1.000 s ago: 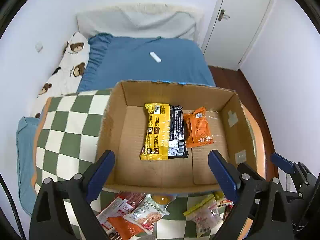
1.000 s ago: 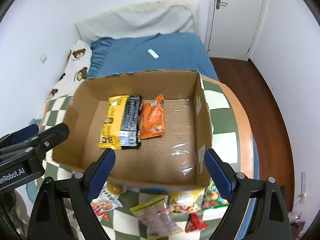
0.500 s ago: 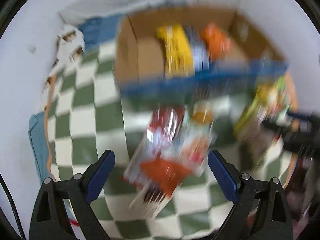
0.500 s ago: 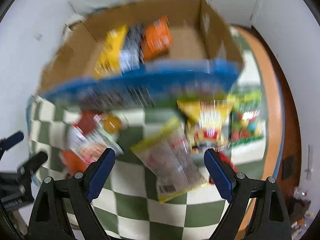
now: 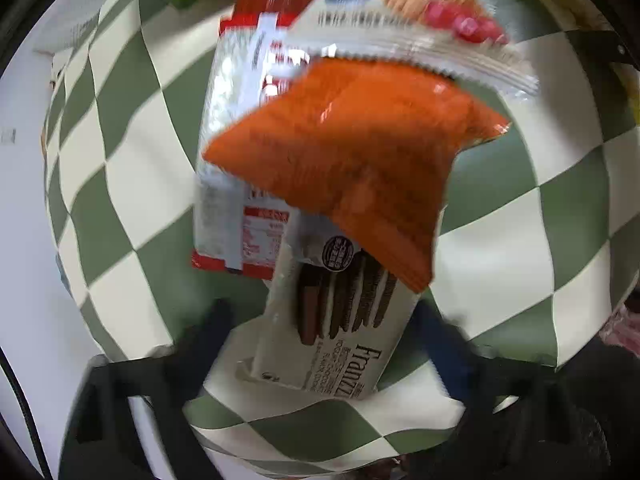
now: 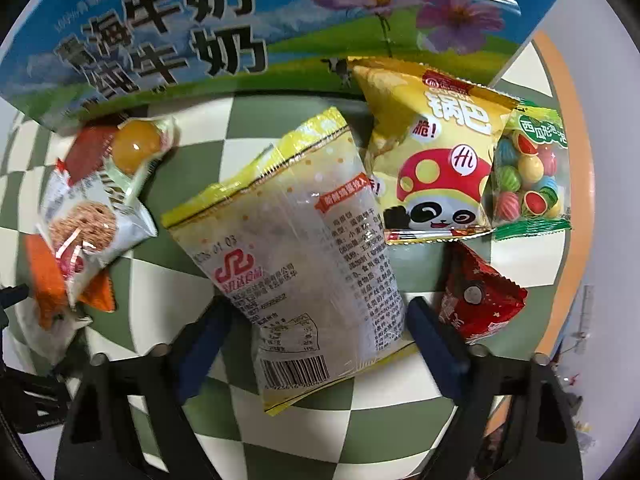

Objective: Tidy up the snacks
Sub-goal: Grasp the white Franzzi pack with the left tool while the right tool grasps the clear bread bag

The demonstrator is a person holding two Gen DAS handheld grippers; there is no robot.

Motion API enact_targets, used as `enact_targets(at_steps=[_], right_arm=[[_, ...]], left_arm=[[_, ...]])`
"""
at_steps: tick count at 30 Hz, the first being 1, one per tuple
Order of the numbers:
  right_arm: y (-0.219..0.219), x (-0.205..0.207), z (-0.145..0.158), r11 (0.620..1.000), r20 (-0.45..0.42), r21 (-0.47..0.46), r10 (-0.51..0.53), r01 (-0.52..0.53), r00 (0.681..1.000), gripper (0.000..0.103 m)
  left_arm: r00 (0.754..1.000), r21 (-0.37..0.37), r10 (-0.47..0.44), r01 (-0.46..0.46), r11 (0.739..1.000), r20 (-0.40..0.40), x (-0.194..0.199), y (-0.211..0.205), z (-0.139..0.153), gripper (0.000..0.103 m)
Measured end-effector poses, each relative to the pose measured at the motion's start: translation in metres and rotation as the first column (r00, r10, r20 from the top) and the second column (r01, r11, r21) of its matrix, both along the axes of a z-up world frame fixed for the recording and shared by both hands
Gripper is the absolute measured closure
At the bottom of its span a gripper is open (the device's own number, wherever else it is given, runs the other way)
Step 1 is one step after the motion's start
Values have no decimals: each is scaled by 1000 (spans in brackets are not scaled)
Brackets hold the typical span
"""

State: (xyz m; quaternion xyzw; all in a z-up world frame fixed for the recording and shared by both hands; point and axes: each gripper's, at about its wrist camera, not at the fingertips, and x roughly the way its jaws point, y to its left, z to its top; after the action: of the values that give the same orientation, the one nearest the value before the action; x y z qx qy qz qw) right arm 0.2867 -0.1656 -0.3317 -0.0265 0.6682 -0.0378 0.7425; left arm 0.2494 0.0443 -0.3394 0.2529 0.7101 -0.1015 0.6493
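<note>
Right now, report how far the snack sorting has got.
Nothing shows as done: the box appears only from outside. In hand: the left gripper straddles the Franzzi wafer pack, the right gripper straddles the yellow-edged bag, both open. Left: the orange pouch, mushroom bag, candy bag, red packet.

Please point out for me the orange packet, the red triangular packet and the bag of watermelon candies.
orange packet (image 5: 352, 160), left wrist view, middle of its face.
red triangular packet (image 6: 480, 300), right wrist view, its centre.
bag of watermelon candies (image 6: 528, 176), right wrist view, the clear window.
</note>
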Motion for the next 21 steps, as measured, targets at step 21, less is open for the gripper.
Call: enact_targets(at_steps=[21], right_arm=[[17, -89, -31, 977, -149, 211, -6, 38, 989, 23]], left_arm=[[891, -269, 407, -451, 851, -203, -8, -30, -17, 39]])
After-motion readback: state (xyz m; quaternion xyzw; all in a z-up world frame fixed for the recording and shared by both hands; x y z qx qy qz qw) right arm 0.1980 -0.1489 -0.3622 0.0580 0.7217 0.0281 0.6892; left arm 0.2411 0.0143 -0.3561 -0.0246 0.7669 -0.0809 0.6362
